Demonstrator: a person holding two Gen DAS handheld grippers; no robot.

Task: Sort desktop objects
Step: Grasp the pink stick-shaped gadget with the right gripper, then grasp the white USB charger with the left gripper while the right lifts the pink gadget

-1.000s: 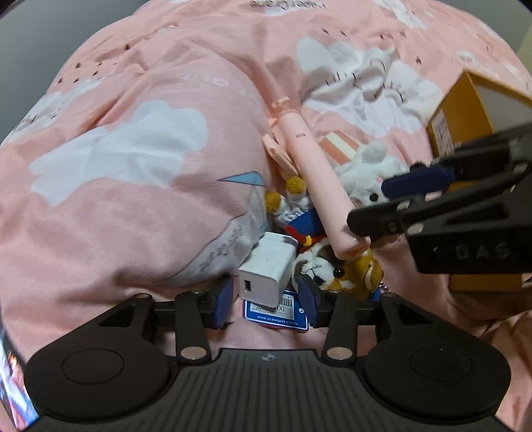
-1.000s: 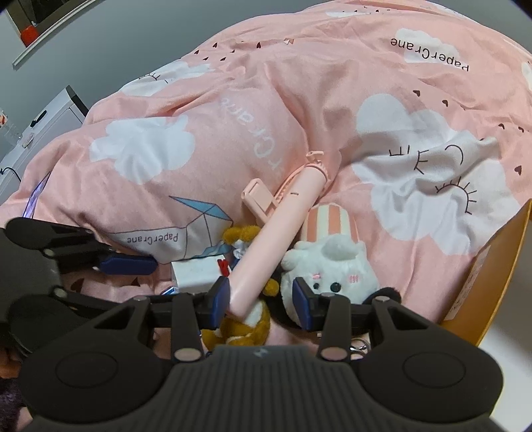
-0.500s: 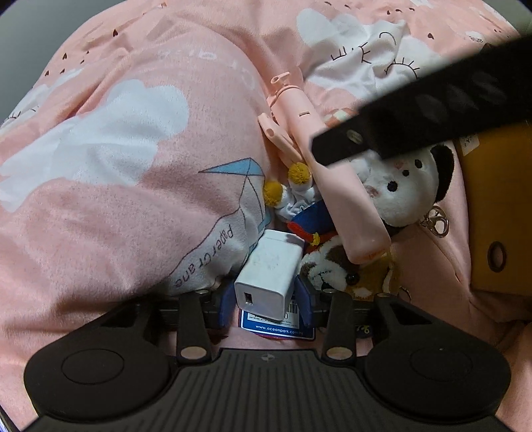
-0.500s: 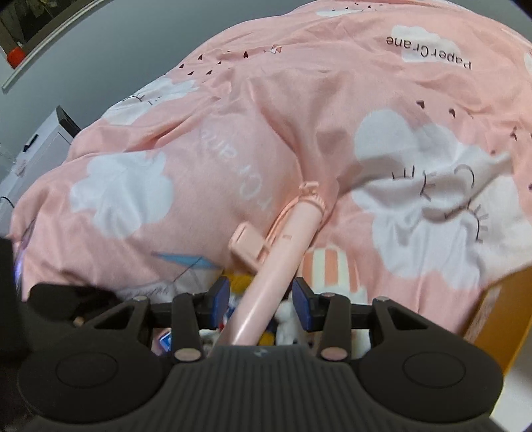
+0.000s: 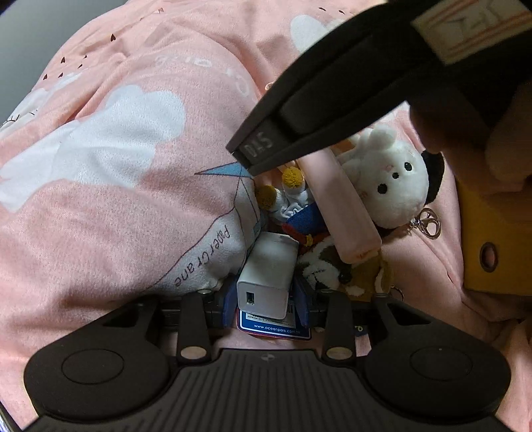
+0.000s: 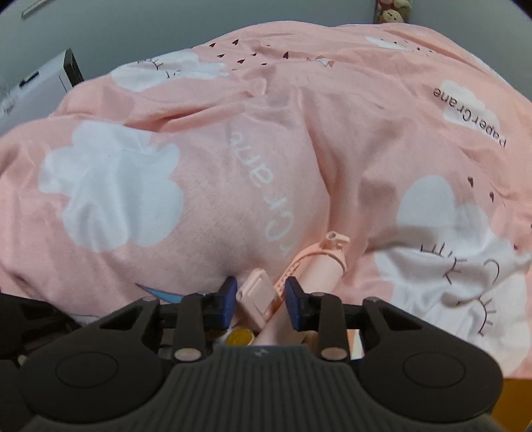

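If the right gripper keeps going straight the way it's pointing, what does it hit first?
Most likely the pink selfie stick, whose clip already sits between the closing right gripper jaws; depth is unclear.

Two close, downward wrist views

Both claws point steeply down, left claw (image 5: 266,294) and right claw (image 6: 261,300) jaws just narrowing.

We see a rumpled pink duvet (image 6: 266,159).
White clouds and "PaperCrane" lettering cover it; behind, a grey wall (image 6: 166,26) and white cabinet (image 6: 40,89).
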